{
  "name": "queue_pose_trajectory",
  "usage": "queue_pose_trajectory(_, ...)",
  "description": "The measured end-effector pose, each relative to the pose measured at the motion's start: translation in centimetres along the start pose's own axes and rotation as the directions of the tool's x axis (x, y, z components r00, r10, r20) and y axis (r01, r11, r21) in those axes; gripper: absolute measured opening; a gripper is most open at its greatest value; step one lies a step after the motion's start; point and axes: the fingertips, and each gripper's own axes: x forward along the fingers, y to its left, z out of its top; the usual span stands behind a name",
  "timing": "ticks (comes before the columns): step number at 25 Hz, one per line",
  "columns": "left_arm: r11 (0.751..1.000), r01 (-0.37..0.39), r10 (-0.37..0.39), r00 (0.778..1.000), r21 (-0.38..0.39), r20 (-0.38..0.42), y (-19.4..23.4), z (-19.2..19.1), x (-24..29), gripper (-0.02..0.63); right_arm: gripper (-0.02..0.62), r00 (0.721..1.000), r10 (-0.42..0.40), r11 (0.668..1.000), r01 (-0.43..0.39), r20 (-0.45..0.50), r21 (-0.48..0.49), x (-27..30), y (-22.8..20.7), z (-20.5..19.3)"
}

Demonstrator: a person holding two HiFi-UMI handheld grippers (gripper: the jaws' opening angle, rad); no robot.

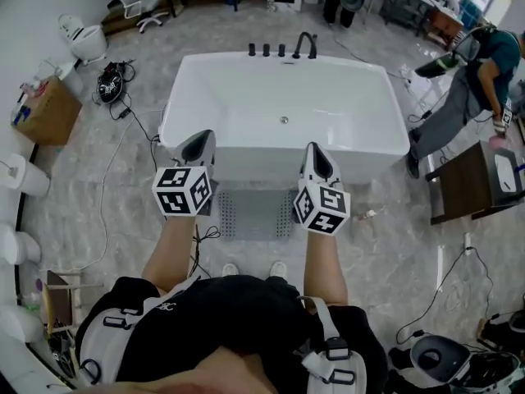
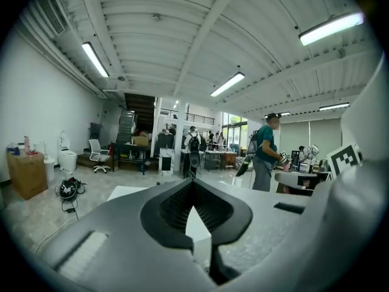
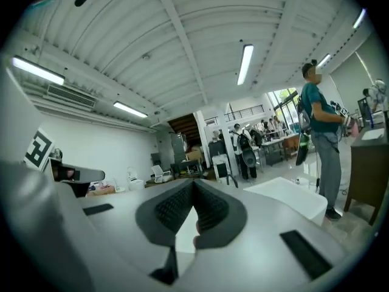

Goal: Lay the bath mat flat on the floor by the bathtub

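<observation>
Mat (image 1: 254, 213) lies flat just beside tub (image 1: 283, 121), lengthwise along it, below and midway between left gripper (image 1: 198, 144) and right gripper (image 1: 318, 161), both closed and empty.

Bathtub (image 1: 283, 113) was white, faucet (image 1: 305, 45) black. Bath mat (image 1: 254, 213) was grey with fine dot grid. Floor (image 1: 107, 212) was grey, marbled. Cubes on left gripper (image 1: 197, 148) and right gripper (image 1: 318, 161) carried black-white square markers. Cardboard box (image 1: 49, 112) was brown, cabinet (image 1: 467, 179) dark brown.
</observation>
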Motion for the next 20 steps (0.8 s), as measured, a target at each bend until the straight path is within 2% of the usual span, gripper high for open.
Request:
queue_pose_trajectory(6, 1.000, -0.007, 0.007, 0.999, 0.002, 0.040, -0.9, 2.3, -1.1, 0.003, 0.006, 0.997, -0.004, 0.999, 0.007, 0.075, -0.036, -1.1, -0.9, 3.9)
queue_pose_trajectory(20, 1.000, 0.017, -0.017, 0.999, -0.003, 0.039, -2.7, 1.9, -1.8, 0.003, 0.006, 0.998, 0.029, 0.998, -0.026, 0.064, -0.054, -1.7, -0.7, 3.2)
